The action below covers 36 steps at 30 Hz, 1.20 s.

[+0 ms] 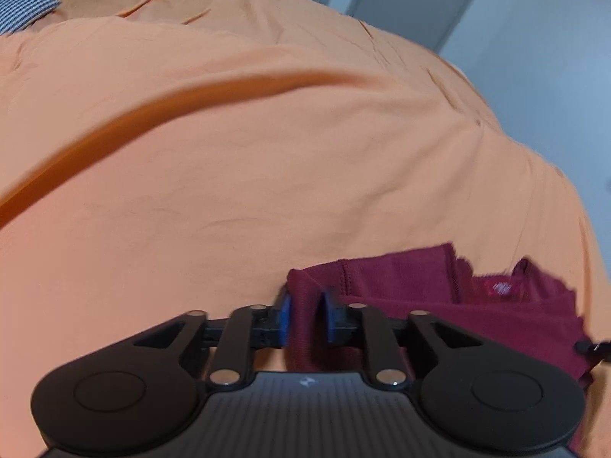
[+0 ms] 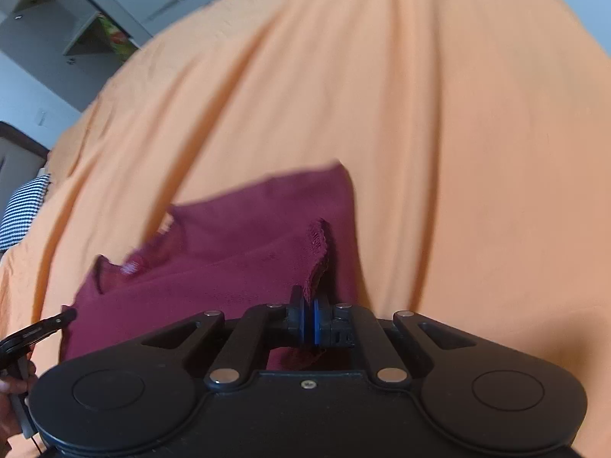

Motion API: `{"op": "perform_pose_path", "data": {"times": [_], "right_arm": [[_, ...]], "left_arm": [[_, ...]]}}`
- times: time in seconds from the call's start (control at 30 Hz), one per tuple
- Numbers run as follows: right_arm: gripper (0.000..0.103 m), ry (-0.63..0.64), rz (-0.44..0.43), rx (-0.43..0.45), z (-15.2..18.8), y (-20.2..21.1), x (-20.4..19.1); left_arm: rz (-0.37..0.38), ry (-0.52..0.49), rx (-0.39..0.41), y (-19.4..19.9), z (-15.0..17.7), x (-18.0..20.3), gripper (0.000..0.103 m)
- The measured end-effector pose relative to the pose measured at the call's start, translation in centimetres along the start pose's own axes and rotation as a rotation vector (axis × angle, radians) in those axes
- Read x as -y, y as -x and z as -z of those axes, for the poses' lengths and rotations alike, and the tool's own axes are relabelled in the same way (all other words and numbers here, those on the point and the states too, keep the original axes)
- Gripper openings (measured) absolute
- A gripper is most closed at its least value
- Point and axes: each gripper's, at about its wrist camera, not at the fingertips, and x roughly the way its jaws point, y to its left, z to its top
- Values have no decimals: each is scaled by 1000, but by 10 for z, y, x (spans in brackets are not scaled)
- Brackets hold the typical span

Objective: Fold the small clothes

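Maroon garment [image 2: 229, 259]: lies crumpled on the orange sheet [image 1: 267, 133] of the bed, near its edge.
Left gripper [image 1: 305, 318]: jaws partly apart, a ribbed fold between the blue pads.
Right gripper [image 2: 308, 320]: jaws pinched tight on the lacy edge.

L cam: on my left gripper [image 1: 305, 316], angled down, close over the orange sheet [image 1: 267, 152] | R cam: same, on my right gripper [image 2: 309, 318] | shared: maroon garment [image 1: 401, 297], sheet
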Motion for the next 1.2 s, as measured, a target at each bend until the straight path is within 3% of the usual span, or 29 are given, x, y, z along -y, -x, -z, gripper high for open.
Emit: {"op": "perform_pose_path", "data": {"times": [0.07, 0.2, 0.37, 0.43, 0.47, 0.57, 0.73, 0.83, 0.9, 0.93, 0.97, 1.0, 1.07, 1.2], "right_arm": [[9, -19, -22, -10, 3, -2, 4], [30, -33, -89, 12, 6, 13, 7], [30, -20, -73, -18, 15, 7, 10], [24, -27, -87, -20, 16, 3, 11], [6, -16, -89, -20, 17, 1, 10], [4, -21, -82, -11, 15, 4, 9], [3, -45, -50, 20, 11, 12, 11], [5, -8, -22, 0, 16, 2, 8], [15, -11, -28, 7, 18, 2, 7], [18, -2, -30, 11, 18, 7, 5], [27, 18, -28, 23, 20, 13, 2], [37, 49, -25, 37, 22, 21, -2], [47, 121, -16, 65, 31, 38, -11], [48, 234, -41, 58, 61, 61, -34]], "left_arm": [[8, -5, 29, 17, 6, -1, 64], [64, -17, -31, 32, 29, -5, 64], [117, -5, -114, 32, 67, 0, 63], [155, -1, -141, 31, 79, 2, 47], [177, -2, -151, 32, 77, 5, 16], [174, 22, -137, 41, 77, 5, 10], [75, 30, -189, 30, 76, 6, 9], [47, 20, -169, 30, 75, 11, 19], [-3, -18, -150, 39, 76, 18, 52], [-13, -35, -138, 47, 78, 20, 56], [-12, -42, -132, 54, 81, 21, 60], [-2, -45, -135, 61, 86, 22, 61], [11, -66, -137, 76, 98, 27, 62], [39, -153, -109, 109, 125, 50, 62]]}}
